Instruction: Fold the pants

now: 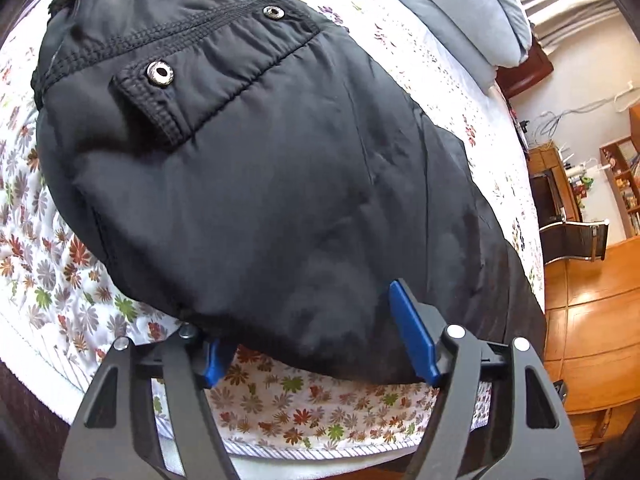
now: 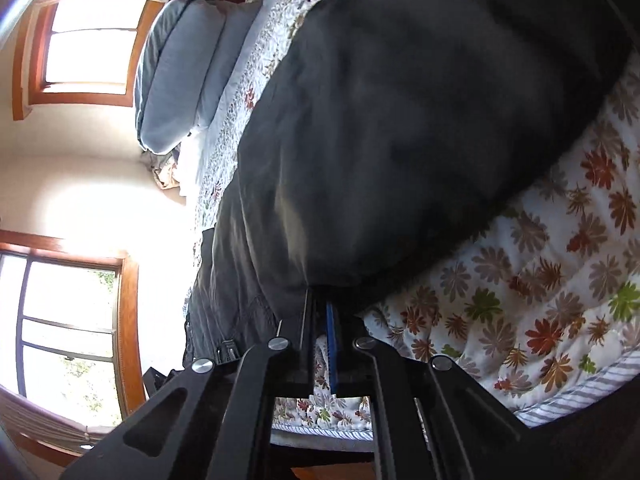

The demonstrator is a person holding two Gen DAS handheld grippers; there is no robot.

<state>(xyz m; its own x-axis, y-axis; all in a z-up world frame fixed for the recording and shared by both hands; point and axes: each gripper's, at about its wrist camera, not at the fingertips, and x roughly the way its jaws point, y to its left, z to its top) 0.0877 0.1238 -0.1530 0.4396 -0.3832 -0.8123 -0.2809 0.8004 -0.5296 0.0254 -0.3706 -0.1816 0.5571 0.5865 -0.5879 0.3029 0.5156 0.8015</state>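
Two hand-held grippers are seen at the near edge of a pair of black pants (image 1: 256, 184) that is spread over a bed covered by a flower-printed quilt (image 1: 52, 256). In the left wrist view, the left hand-held gripper (image 1: 316, 340) is held wide apart, its blue-padded fingers (image 1: 412, 336) set on either side of the garment's near fold; one pad is laid against the top of the cloth and the other is partly hidden under the edge, so nothing is clamped. A flap pocket (image 1: 160, 96) with two metal snaps (image 1: 160, 73) is shown on the upper part of the pants, and an elastic waistband is seen at the far end. A grey-blue pillow (image 1: 472, 12) is placed at the head of the bed, well apart from the garment. Wooden furniture (image 1: 592, 292) is visible beyond the bed's right side.

In the right wrist view, the right hand-held gripper (image 2: 322, 320) is drawn nearly together, with only a narrow slit left between its fingers, and its tips are buried at the dark edge of the pants (image 2: 400, 120); cloth appears to be pinched there, though the contact itself is hidden. The same quilt (image 2: 540, 300) is seen just beside the garment, the pillow (image 2: 180, 60) lies farther off, and two wood-framed windows (image 2: 88, 48) are lit brightly behind.
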